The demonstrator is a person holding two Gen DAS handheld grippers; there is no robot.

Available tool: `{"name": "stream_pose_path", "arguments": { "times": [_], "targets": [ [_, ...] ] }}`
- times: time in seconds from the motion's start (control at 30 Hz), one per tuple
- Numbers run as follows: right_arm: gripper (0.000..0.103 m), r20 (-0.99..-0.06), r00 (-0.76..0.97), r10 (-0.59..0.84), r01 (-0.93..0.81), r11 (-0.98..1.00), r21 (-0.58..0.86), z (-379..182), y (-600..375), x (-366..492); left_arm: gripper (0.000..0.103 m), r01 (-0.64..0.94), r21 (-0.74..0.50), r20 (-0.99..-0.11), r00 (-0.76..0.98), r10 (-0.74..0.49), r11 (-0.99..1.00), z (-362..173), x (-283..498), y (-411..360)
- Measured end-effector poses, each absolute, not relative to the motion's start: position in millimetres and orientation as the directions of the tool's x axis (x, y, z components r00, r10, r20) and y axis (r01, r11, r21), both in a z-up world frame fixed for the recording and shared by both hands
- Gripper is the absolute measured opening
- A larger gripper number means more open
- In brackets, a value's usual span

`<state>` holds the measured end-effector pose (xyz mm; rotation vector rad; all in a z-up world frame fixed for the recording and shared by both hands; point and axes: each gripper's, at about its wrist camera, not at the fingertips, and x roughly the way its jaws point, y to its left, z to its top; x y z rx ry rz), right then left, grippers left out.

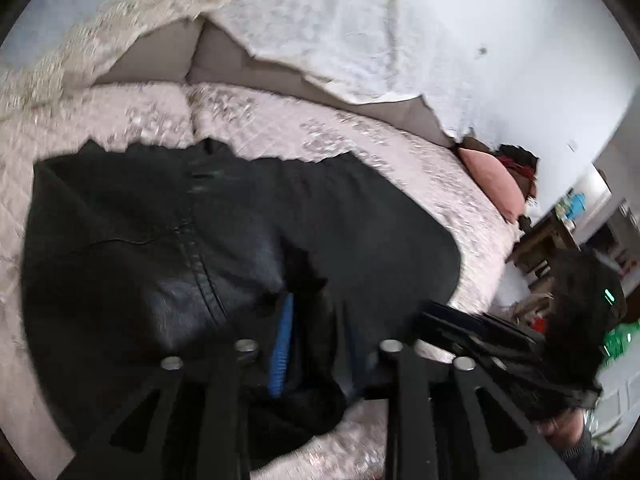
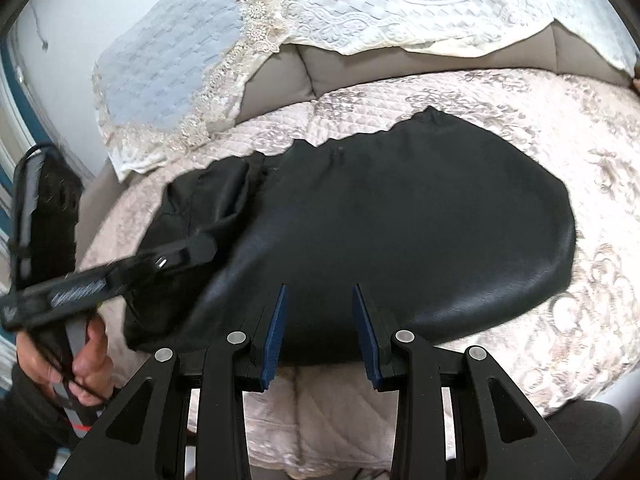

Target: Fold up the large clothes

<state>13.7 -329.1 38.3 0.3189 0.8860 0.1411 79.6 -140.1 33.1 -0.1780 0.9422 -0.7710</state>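
A large black garment (image 1: 200,240) lies spread on the pink quilted sofa seat (image 1: 420,168). It fills the middle of the right wrist view as well, garment (image 2: 400,220). My left gripper (image 1: 316,320) stands at its near edge. A raised fold of black cloth sits between the blue pads (image 1: 282,344), and the pads do not seem to press on it. From the right wrist view, the left gripper (image 2: 192,250) reaches in over the garment's folded left end. My right gripper (image 2: 319,292) hovers open over the near hem, nothing between its pads.
A white lace throw (image 2: 360,8) drapes over the grey sofa back (image 2: 280,80). A pink cushion (image 1: 496,184) leans at the sofa's far end, with a wooden table (image 1: 540,240) beyond. A hand (image 2: 88,360) grips the left tool.
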Motion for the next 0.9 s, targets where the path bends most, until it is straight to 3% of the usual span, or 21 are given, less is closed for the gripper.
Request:
{"name": "stream_pose_path", "arguments": {
  "times": [0.07, 0.13, 0.23, 0.47, 0.5, 0.53, 0.9],
  "targets": [
    [0.037, -0.718, 0.631, 0.295, -0.009, 0.928, 0.373, 43.9, -326.5, 17.9, 0.036, 0.538, -0.455, -0.638, 0.36, -0.681, 0.71, 49.5, 66.2, -126.0],
    [0.048, -0.697, 0.625, 0.352, -0.027, 0.902, 0.431, 47.9, -323.8, 24.6, 0.039, 0.536, -0.457, -0.607, 0.395, -0.689, 0.71, 65.3, 59.8, -111.2],
    [0.053, -0.665, 0.599, 0.447, -0.044, 0.847, 0.529, 47.1, -317.6, 39.3, 0.041, 0.472, -0.442, -0.591, 0.486, -0.644, 0.762, 78.6, 61.7, -79.3],
    [0.058, -0.66, 0.485, 0.574, -0.033, 0.766, 0.642, 19.1, -294.4, 78.2, 0.041, 0.269, -0.384, -0.658, 0.591, -0.467, 0.883, 59.0, 103.6, -27.1],
    [0.049, -0.653, 0.485, 0.582, -0.031, 0.757, 0.652, 16.6, -292.5, 78.5, 0.041, 0.259, -0.391, -0.666, 0.583, -0.466, 0.883, 53.0, 107.7, -26.2],
    [0.007, -0.654, 0.484, 0.581, -0.024, 0.756, 0.654, 15.3, -291.5, 78.2, 0.041, 0.253, -0.396, -0.671, 0.576, -0.467, 0.882, 48.8, 112.5, -27.5],
    [0.005, -0.701, 0.475, 0.532, 0.083, 0.766, 0.638, -25.8, -305.2, 45.4, 0.042, 0.334, -0.34, -0.735, 0.49, -0.469, 0.879, 4.2, 131.1, -89.4]
  ]
}}
